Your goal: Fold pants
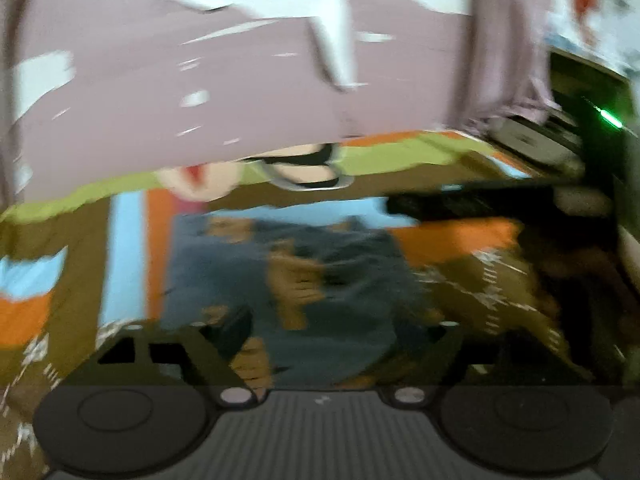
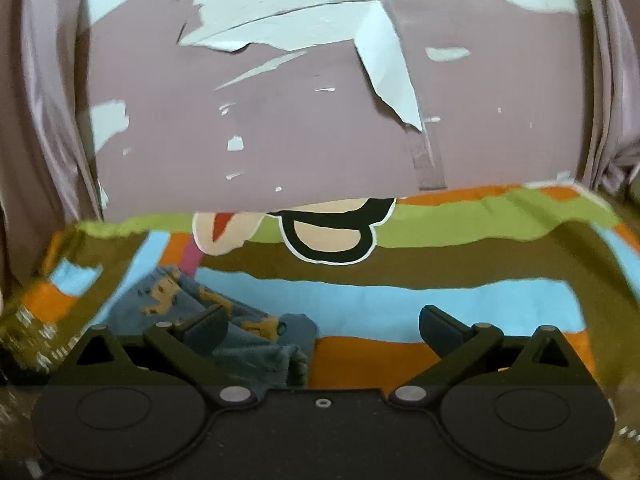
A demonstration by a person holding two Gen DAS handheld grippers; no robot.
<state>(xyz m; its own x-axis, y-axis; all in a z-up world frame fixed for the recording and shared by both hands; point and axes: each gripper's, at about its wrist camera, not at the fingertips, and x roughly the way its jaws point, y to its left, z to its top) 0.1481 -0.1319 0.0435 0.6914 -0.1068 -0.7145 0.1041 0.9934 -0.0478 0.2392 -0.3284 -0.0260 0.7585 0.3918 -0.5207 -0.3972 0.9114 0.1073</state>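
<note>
The pants (image 1: 320,276) are blue denim with tan patches and lie bunched on a striped bedsheet (image 1: 128,256). This left wrist view is blurred. My left gripper (image 1: 332,332) hovers over them with its jaws wide apart, nothing pressed between the fingers (image 1: 224,336). In the right wrist view the pants (image 2: 168,292) lie at the lower left, a frayed edge showing. My right gripper (image 2: 324,324) is open. Its left finger (image 2: 208,324) is over the denim and its right finger is over bare bedsheet (image 2: 440,296).
The sheet has blue, orange, green and olive bands and a cartoon print (image 2: 332,236). Behind the bed stands a mauve wall (image 2: 300,140) with peeling paint. Curtains (image 2: 44,120) hang at both sides. A dark long object (image 1: 480,200) lies at the right of the left wrist view.
</note>
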